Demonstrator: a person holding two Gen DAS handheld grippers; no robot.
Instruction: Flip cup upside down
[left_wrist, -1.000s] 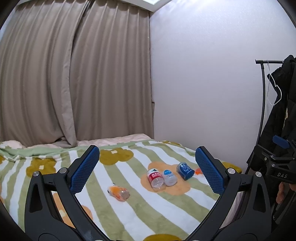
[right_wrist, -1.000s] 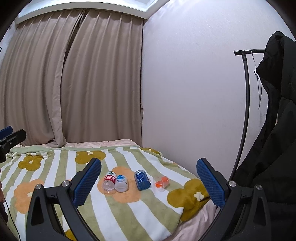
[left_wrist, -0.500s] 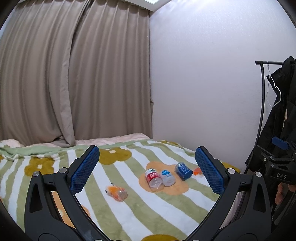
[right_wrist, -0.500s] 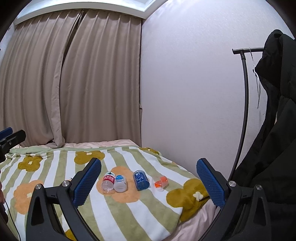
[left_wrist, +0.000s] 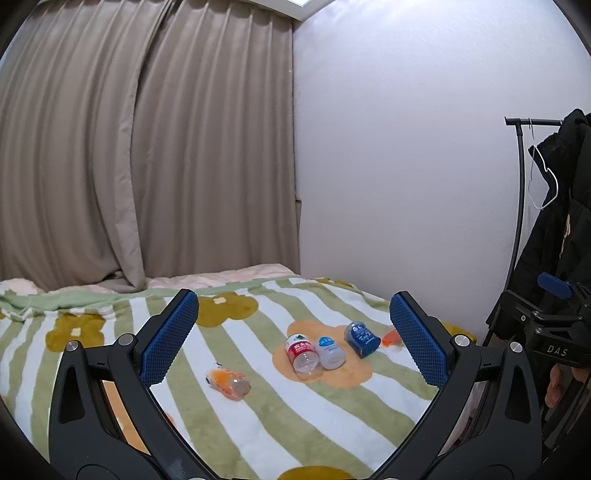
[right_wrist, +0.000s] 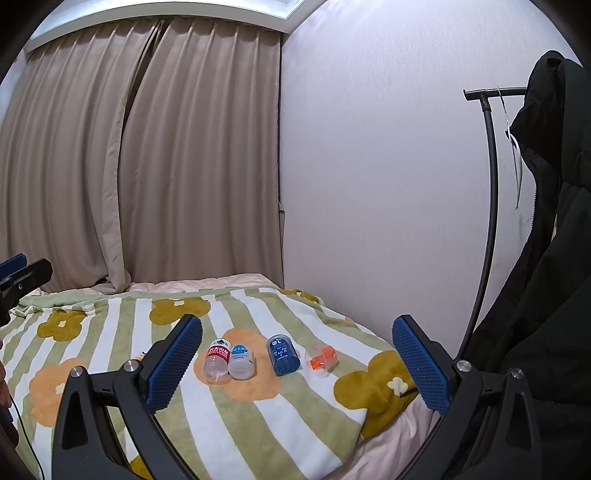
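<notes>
The left tongs (left_wrist: 293, 338) are held wide apart above the bed (left_wrist: 258, 417), nothing gripped; the right tongs (right_wrist: 297, 354) likewise, nothing touched; the cup (right_wrist: 322, 361) is seen lying far off.

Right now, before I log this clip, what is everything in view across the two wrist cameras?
Clear cup with red label: 1, lying on its side, orange flower patch of blanket.
Clear cup with pale blue label: 1, beside the red one, touching.
Dark blue cup: 1, on its side, further right.
Clear cup with orange inside: 1, rightmost, near bed edge.
Clear cup with orange label: 1, alone, left of the group.
Striped green-white flower blanket: 1, covers bed.
Beige curtains: back wall.
Black coat rack: 1, right, with black coat.
Left tongs: blue pads, open, empty.
Right tongs: blue pads, open, empty.
</notes>
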